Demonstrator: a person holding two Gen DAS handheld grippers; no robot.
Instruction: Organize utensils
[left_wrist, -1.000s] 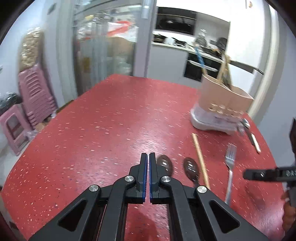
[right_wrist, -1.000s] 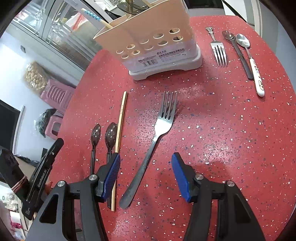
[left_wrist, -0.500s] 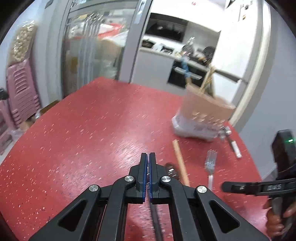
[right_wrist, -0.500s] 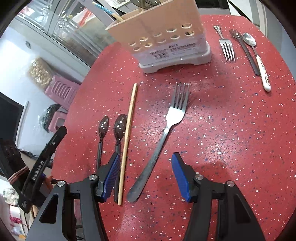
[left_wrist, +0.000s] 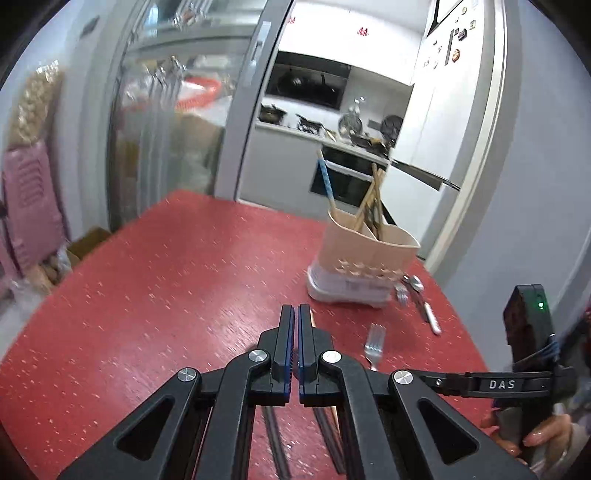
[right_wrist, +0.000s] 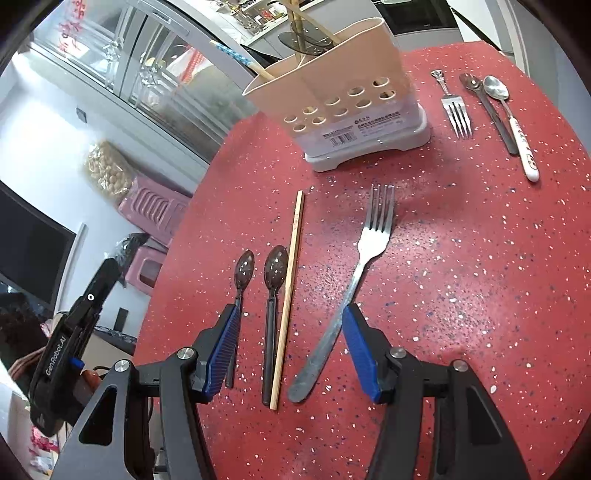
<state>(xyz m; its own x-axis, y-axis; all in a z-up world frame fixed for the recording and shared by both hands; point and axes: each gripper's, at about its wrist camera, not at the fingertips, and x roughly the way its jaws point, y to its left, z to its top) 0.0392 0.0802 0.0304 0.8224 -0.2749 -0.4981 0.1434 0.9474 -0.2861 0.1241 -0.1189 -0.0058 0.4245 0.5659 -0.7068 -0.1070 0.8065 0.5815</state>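
Below the right gripper (right_wrist: 290, 350), whose ribbed blue pads are spread wide, a row of utensils lies flat on the speckled red table (right_wrist: 461, 295). Between the pads sit a thin pale wooden chopstick (right_wrist: 290, 288) and a dark translucent spoon (right_wrist: 273, 295) with an oval bowl; a second dark spoon (right_wrist: 242, 284) runs under the left pad. A dull steel fork (right_wrist: 354, 280) with four tines angles toward the right pad. Farther off stands a beige plastic utensil holder (right_wrist: 332, 96), perforated with round holes, on a white base, sticks poking from its top. Just right of it lie a small fork (right_wrist: 456, 110), a dark-handled spoon (right_wrist: 487, 110) and a white-handled spoon (right_wrist: 511, 122). The left gripper (left_wrist: 296, 347) is pressed together, nothing visible between its pads, above the spoon handles.
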